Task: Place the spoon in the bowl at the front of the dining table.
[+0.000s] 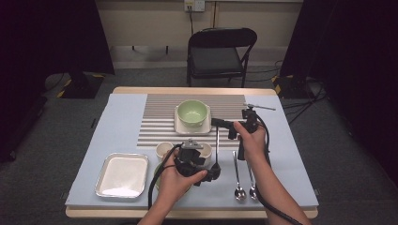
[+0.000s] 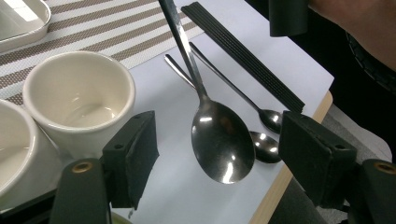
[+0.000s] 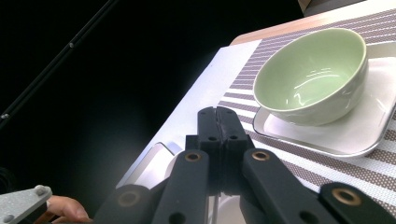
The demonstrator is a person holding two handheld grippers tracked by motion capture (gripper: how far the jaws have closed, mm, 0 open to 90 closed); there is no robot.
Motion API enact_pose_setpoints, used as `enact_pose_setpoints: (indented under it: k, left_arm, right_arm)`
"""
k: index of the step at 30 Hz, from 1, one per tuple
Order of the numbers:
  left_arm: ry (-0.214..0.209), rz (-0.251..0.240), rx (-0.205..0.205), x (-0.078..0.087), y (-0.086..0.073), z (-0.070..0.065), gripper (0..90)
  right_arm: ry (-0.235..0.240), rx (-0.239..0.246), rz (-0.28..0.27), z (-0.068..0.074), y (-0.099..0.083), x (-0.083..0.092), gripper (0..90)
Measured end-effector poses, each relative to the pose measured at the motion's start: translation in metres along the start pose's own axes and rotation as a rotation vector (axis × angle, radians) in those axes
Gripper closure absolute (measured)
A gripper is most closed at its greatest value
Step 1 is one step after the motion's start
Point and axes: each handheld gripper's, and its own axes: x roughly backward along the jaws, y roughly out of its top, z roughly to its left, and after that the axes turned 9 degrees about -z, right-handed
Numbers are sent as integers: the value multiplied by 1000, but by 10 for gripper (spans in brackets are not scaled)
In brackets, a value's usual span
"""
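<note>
Here the right gripper (image 1: 224, 124) hangs over the middle of the table (image 1: 291, 154), its jaws clenched on the handle of one large spoon (image 2: 219, 140), which dangles bowl-down above the blue cloth near the front edge. The left gripper (image 1: 209, 172) sits by the front edge, jaws released and standing wide, with the hanging spoon's bowl between them and touching neither pad in the left gripper view.

Two smaller spoons (image 1: 240, 192) lie side by side on the cloth toward the front right corner, bowls toward the front edge. One pair of black chopsticks (image 2: 243, 56) lies just beyond them in the left gripper view. Two cream cups (image 2: 79, 100) stand together just left of the hanging spoon. One green bowl (image 1: 192, 113) sits on a square white plate (image 3: 355, 135) on the one striped mat (image 1: 159, 112) toward the far edge. One metal tray (image 1: 123, 176) rests near the front left corner. One folding chair (image 1: 220, 51) stands beyond the far edge.
</note>
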Motion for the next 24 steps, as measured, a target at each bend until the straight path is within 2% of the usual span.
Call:
enact_pose_setpoints:
  k: [15,24]
  left_arm:
    - [8,14,7,-3,-1,3,283]
    - [15,14,14,-3,0,5,285]
  right_arm:
    - [-1,-13,-10,2,2,-4,900]
    - [-3,-5,-13,7,6,-5,900]
